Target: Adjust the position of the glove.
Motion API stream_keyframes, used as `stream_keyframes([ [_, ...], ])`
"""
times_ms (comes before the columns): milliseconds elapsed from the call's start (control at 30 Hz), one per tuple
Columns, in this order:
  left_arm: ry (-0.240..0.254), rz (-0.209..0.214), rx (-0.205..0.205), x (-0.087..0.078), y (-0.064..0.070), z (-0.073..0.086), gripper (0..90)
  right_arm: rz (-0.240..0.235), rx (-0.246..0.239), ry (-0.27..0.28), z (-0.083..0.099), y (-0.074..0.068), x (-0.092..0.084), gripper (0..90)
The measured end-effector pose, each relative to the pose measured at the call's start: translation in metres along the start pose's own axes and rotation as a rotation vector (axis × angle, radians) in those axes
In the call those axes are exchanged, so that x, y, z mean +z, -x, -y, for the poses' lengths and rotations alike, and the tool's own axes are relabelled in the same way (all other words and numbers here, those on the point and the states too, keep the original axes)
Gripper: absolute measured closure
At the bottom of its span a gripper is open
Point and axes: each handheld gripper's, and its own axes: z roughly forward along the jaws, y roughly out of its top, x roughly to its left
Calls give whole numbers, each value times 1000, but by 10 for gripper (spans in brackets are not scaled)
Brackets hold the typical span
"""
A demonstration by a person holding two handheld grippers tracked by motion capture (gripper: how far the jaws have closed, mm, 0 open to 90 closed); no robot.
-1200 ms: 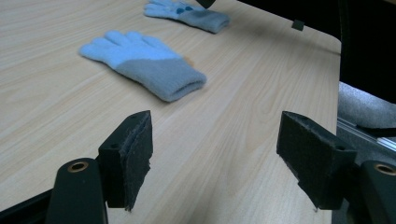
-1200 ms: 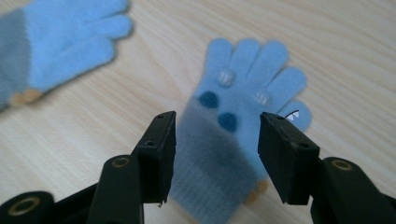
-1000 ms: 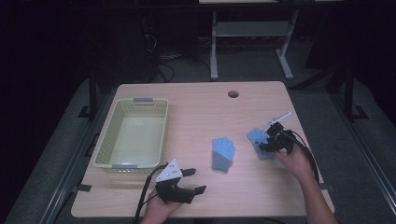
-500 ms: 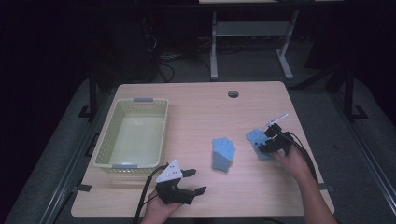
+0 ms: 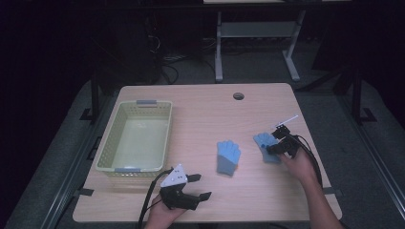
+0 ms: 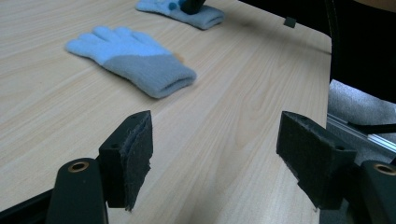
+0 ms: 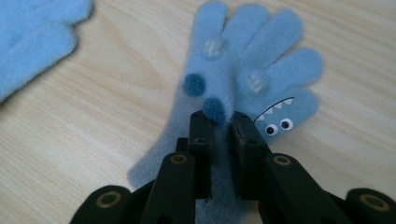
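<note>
Two light blue gloves lie on the wooden table. The plain glove (image 5: 228,156) (image 6: 135,60) rests flat at mid-table. To its right lies a glove with dark dots and a monster face (image 5: 264,143) (image 7: 243,74). My right gripper (image 5: 273,148) (image 7: 223,122) is down on this second glove, its jaws shut on a fold of fabric at the palm. My left gripper (image 5: 201,186) (image 6: 219,158) hovers open near the table's front edge. It points toward the plain glove and holds nothing.
A pale yellow plastic basket (image 5: 106,143) stands empty on the left side of the table. A round cable hole (image 5: 238,96) sits near the far edge. Bare tabletop stretches between the basket and the gloves.
</note>
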Motion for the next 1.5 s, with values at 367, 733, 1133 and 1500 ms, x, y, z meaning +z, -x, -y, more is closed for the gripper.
stream_keyframes([
  [367,13,-9,6,-3,0,-1,267,9,50,-3,1,-1,-6,828],
  [733,14,-9,0,-4,0,-1,267,10,40,43,-7,-13,-29,828],
  [1133,20,-17,5,-5,0,-1,267,-37,-3,113,-22,-42,-62,825],
  [1500,20,-22,10,-7,-2,-2,267,-76,-50,137,-34,-71,-65,822],
])
